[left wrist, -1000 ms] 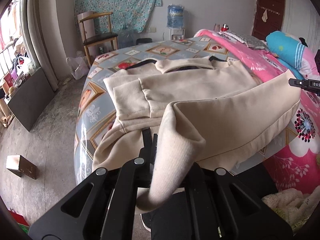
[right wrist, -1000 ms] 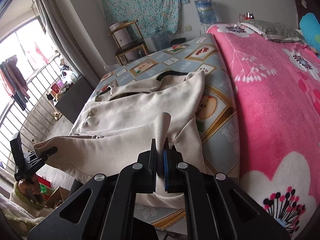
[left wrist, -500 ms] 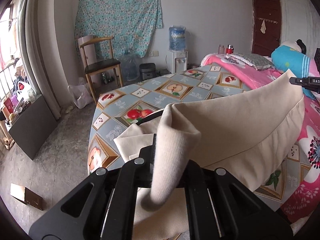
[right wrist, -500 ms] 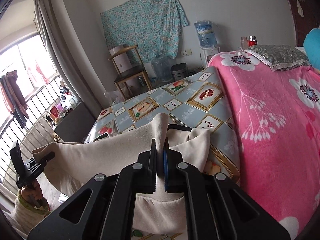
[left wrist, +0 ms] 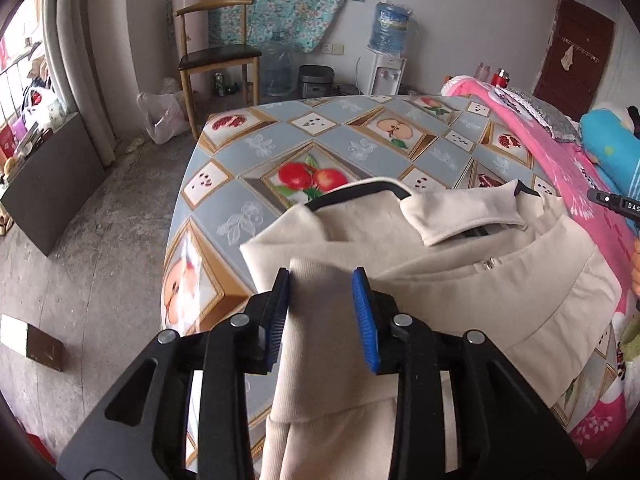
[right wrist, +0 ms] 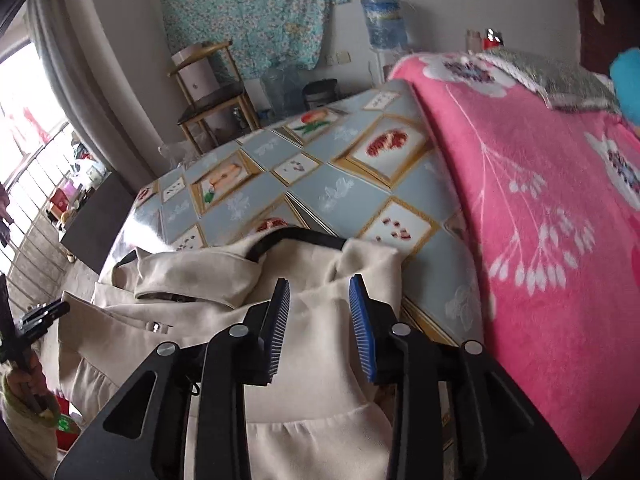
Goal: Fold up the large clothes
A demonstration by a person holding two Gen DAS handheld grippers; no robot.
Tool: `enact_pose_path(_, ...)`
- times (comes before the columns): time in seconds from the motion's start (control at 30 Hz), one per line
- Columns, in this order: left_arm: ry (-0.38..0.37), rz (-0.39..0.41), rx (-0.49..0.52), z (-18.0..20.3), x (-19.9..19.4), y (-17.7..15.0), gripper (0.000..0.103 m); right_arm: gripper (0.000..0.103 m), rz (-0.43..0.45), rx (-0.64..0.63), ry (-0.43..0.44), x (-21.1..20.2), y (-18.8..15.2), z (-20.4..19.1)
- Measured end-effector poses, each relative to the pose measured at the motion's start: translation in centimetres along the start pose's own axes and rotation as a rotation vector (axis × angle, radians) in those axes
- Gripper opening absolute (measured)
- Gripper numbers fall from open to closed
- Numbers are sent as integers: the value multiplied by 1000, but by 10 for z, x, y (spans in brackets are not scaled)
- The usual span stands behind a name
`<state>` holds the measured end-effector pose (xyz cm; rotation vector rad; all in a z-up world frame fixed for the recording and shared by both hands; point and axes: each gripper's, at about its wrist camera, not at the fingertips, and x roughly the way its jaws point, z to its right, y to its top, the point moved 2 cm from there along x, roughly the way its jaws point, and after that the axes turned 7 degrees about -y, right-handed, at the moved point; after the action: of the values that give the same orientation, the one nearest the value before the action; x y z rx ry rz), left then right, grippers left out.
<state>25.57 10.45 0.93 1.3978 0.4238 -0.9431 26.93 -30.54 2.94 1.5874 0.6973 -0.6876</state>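
Note:
A large cream jacket with a black-lined collar lies on the fruit-patterned bed cover, its lower half folded up over its upper half. It also shows in the right wrist view. My left gripper is open, its blue pads on either side of the left corner of the folded edge. My right gripper is open over the right corner of the same edge. Each gripper's tip shows at the edge of the other's view.
A pink flowered blanket covers the right side of the bed. A wooden chair, a water dispenser and a plastic bag stand beyond the bed. A dark board and a small box are on the floor at left.
Both grippers carried the jacket's lower edge up and forward over the collar end, lowered it there and opened, letting go of the cloth.

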Motion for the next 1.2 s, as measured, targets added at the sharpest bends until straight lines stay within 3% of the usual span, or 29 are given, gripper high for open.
enact_pose_path(0.1, -24, -85, 100, 25, 27, 28, 42, 61, -74, -207, 62, 20, 8, -56)
enact_pose_path(0.13, -43, -110, 132, 35, 39, 35, 46, 61, -115, -280, 93, 31, 7, -76)
enact_pose_path(0.23, -89, -195, 139, 57, 74, 51, 47, 61, -120, -381, 73, 54, 11, -113)
enact_pose_path(0.33, -119, -223, 69, 63, 105, 68, 47, 59, -123, -335, 141, 77, 34, -133)
enact_pose_path(0.4, -105, -231, 55, 65, 123, 77, 47, 33, -168, -304, 222, 95, 47, -145)
enact_pose_path(0.5, -75, -261, 38, 66, 143, 80, 46, 12, -296, -271, 323, 128, 43, -160)
enact_pose_path(0.57, -122, -296, -27, 60, 150, 76, 46, 11, -376, -272, 323, 147, 27, -162)
enact_pose_path(0.8, -258, -332, -157, 43, 163, 75, 46, 11, -392, -318, 309, 142, 2, -161)
enact_pose_path(0.97, -208, -338, -120, 47, 179, 80, 48, 11, -386, -311, 308, 149, 12, -166)
enact_pose_path(1.1, -212, -326, -134, 44, 180, 82, 47, 9, -401, -271, 361, 154, 13, -157)
enact_pose_path(1.2, -185, -315, -59, 50, 173, 79, 47, 9, -405, -291, 370, 147, 4, -156)
